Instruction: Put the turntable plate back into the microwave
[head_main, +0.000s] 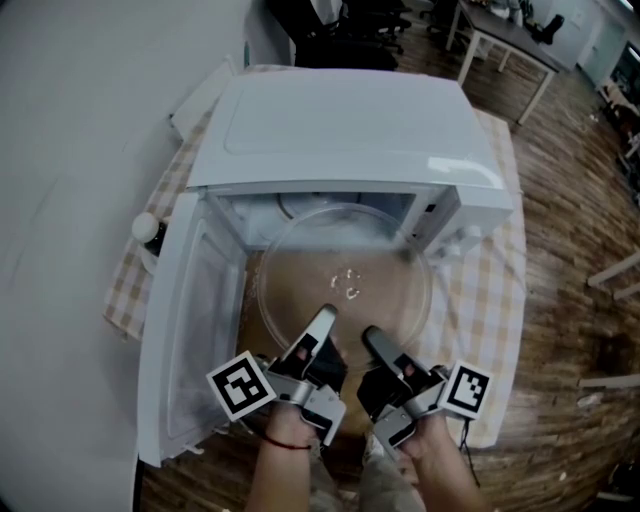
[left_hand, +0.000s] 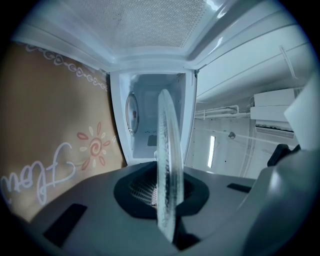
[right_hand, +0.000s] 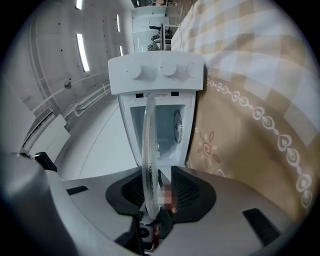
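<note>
Clear glass turntable plate (head_main: 345, 280), round, level, faintly smudged.

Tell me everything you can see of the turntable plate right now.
The turntable plate is a clear, round glass disc with a raised rim and small central nubs. It is held level, its far edge just inside the open microwave. The jaws of the left gripper clamp its near rim; those of the right gripper straddle the rim, apart.

We see a plain pale wall (head_main: 70, 150) at left, wooden plank floor (head_main: 570, 260) at right, a checked tablecloth (head_main: 490, 290) between them, a white-legged desk (head_main: 510, 38) and dark office chairs (head_main: 350, 25) beyond, strip lights (right_hand: 81, 52) overhead.
</note>
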